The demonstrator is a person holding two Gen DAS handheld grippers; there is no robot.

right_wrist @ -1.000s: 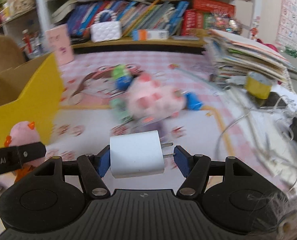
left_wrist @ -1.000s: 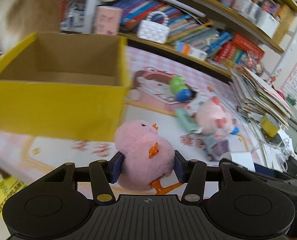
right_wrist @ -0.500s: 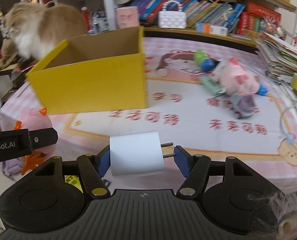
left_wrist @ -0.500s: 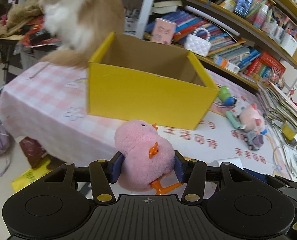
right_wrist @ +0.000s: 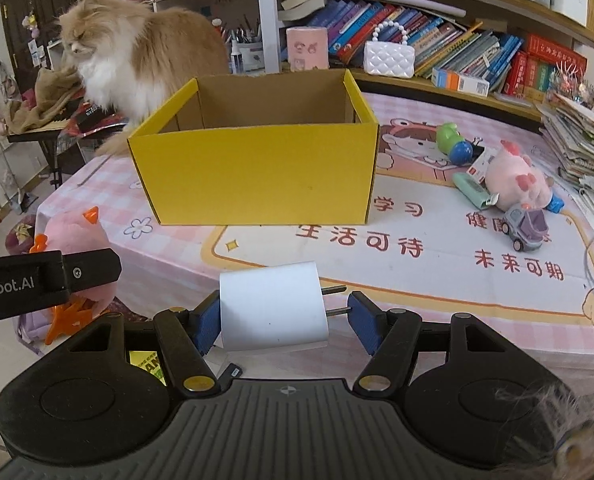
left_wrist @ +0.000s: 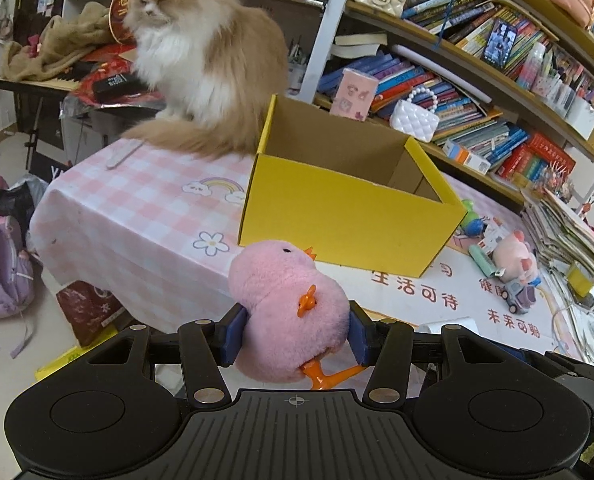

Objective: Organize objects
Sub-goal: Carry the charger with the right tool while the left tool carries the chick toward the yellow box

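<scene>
The yellow box [right_wrist: 257, 176] stands upright and open on the surface; near its front left a fluffy pink chick plush [left_wrist: 289, 312] with orange beak and feet is held aloft; before it, a white charger plug [right_wrist: 273, 306], prongs pointing right.

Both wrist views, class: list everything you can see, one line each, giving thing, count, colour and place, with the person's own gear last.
box: 1, yellow, open-topped, on the table, nothing visible inside
tablecloth: 1, pink checked with cartoon print, covering the table
cat: 1, orange and white, sitting behind the box's left end
pig plush: 1, pink, on the table right of the box
toy car: 1, grey and purple, just in front of the pig plush
handbag: 1, white quilted with bead handle, on the shelf behind the box
chick plush: 1, pink with orange feet, in the left gripper
charger: 1, white, two prongs, in the right gripper
left gripper: 1, black, blue pads
right gripper: 1, black, blue pads
</scene>
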